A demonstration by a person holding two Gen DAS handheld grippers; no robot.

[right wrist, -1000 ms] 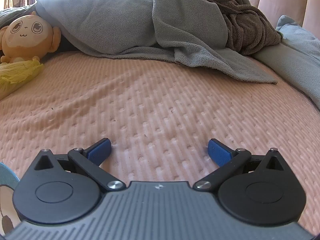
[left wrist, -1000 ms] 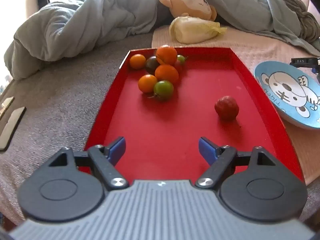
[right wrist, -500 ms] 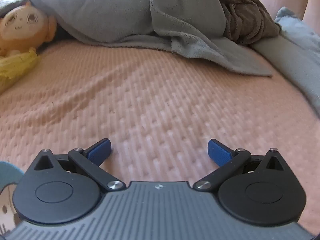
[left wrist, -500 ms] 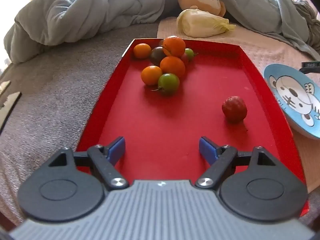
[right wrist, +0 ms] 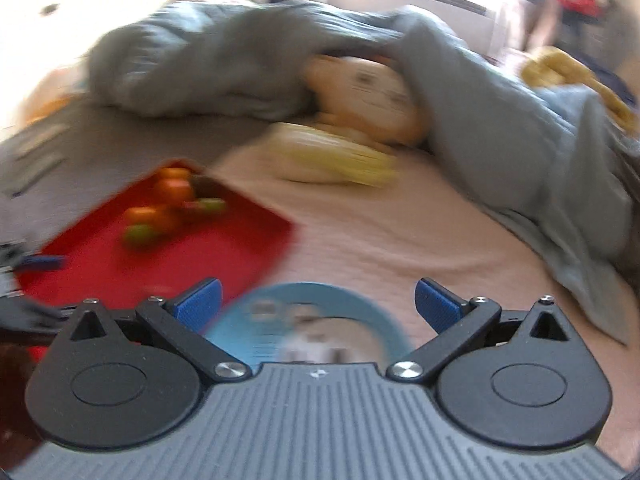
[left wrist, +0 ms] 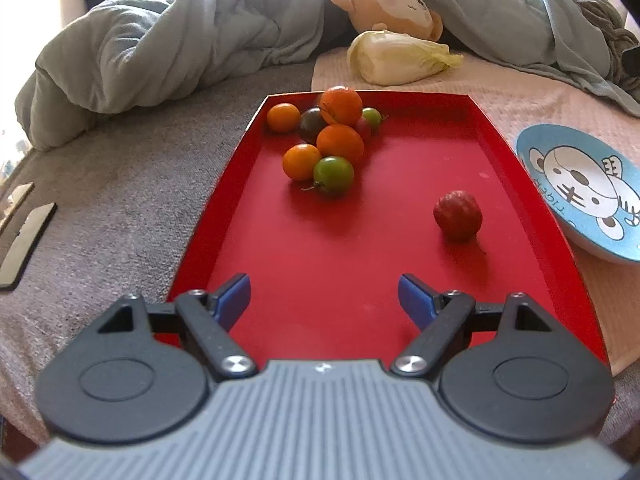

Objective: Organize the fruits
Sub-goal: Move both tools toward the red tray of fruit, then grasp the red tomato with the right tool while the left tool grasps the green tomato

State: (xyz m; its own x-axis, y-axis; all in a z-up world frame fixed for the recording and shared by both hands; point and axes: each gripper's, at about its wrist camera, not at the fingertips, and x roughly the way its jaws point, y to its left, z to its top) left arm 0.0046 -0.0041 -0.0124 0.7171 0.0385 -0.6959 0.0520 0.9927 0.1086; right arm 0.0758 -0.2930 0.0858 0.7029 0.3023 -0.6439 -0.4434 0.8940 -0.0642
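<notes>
A lone red fruit [left wrist: 457, 216] sits ahead-right of the released left gripper [left wrist: 324, 296] on the red tray [left wrist: 224, 208], apart from the clustered fruits [left wrist: 328, 140] farther ahead; approach should centre it between the fingers. The right gripper [right wrist: 318, 300], also spread and empty, has swung from bare bedding to hover over the blue plate [right wrist: 360, 304]

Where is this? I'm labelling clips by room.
Most likely a bedroom, on a bed: a rumpled grey-blue duvet, a plush monkey tucked under it, and soft bedding beneath the red tray of fruit.
</notes>
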